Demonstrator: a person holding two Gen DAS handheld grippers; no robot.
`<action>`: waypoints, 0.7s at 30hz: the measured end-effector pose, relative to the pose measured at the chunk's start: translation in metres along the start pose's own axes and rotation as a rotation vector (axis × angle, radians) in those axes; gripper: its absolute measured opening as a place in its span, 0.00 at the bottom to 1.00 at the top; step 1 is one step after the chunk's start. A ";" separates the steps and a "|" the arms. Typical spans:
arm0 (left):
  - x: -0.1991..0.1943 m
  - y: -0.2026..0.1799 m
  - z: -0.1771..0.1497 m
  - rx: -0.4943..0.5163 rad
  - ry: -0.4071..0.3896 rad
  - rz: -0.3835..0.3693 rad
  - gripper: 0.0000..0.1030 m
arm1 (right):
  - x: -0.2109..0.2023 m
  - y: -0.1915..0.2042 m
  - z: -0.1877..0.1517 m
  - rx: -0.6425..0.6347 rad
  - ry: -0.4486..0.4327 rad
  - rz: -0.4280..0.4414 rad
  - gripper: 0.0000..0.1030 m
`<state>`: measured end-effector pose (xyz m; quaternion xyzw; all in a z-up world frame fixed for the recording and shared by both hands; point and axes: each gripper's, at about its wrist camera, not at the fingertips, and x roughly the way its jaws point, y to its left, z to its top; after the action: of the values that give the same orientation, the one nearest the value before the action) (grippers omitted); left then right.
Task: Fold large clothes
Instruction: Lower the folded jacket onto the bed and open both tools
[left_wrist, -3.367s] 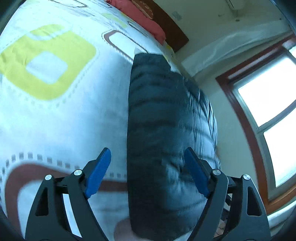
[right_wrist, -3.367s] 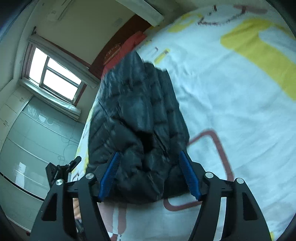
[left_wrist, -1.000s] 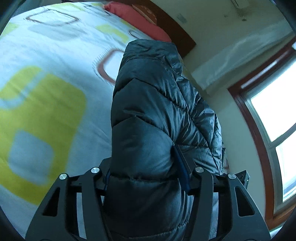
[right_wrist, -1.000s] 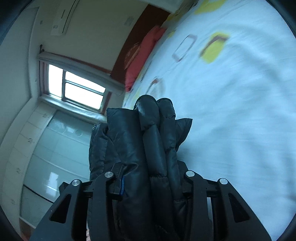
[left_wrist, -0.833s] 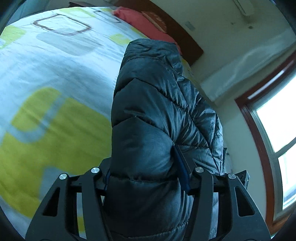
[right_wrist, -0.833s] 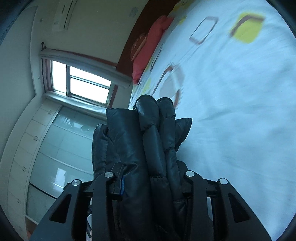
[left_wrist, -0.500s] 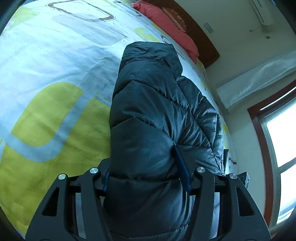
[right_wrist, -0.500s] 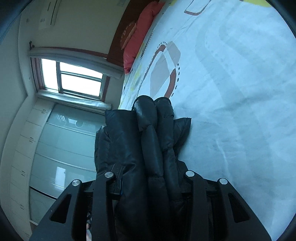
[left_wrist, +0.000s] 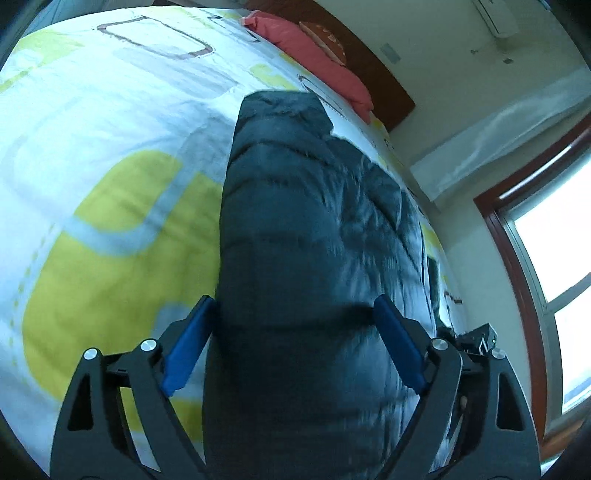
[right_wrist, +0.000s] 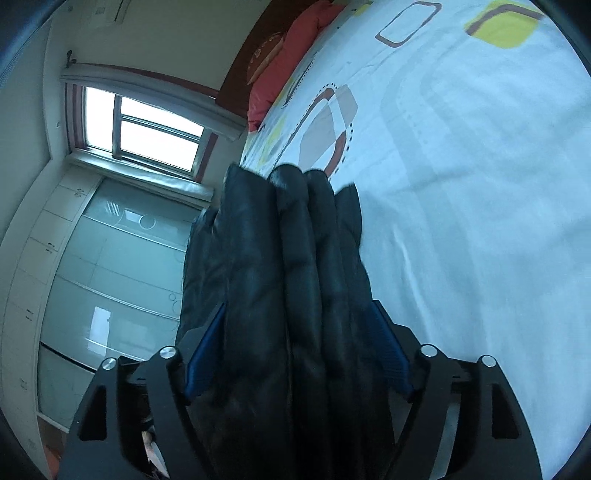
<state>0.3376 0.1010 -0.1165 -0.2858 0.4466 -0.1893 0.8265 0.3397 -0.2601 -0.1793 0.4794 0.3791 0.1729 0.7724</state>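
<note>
Lying folded on a patterned bedspread (left_wrist: 110, 155), a dark quilted puffer jacket (left_wrist: 306, 236) fills both wrist views; the left gripper (left_wrist: 295, 332) has its blue pads (left_wrist: 188, 347) spread wide either side of the bundle; the right gripper (right_wrist: 295, 339) likewise stands parted around the stacked layers; red pillows (left_wrist: 314, 62) line the headboard.
</note>
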 end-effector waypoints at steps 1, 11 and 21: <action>-0.001 -0.002 -0.006 0.007 -0.003 0.007 0.84 | 0.002 -0.002 -0.001 0.004 0.000 0.005 0.74; 0.005 -0.009 -0.014 0.034 -0.036 0.068 0.68 | 0.011 -0.013 -0.006 0.101 0.028 0.027 0.49; -0.032 -0.022 -0.030 0.068 -0.065 0.134 0.69 | -0.037 0.012 -0.031 0.036 -0.049 -0.073 0.56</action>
<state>0.2939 0.0927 -0.0958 -0.2332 0.4309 -0.1393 0.8606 0.2931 -0.2589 -0.1616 0.4831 0.3804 0.1261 0.7784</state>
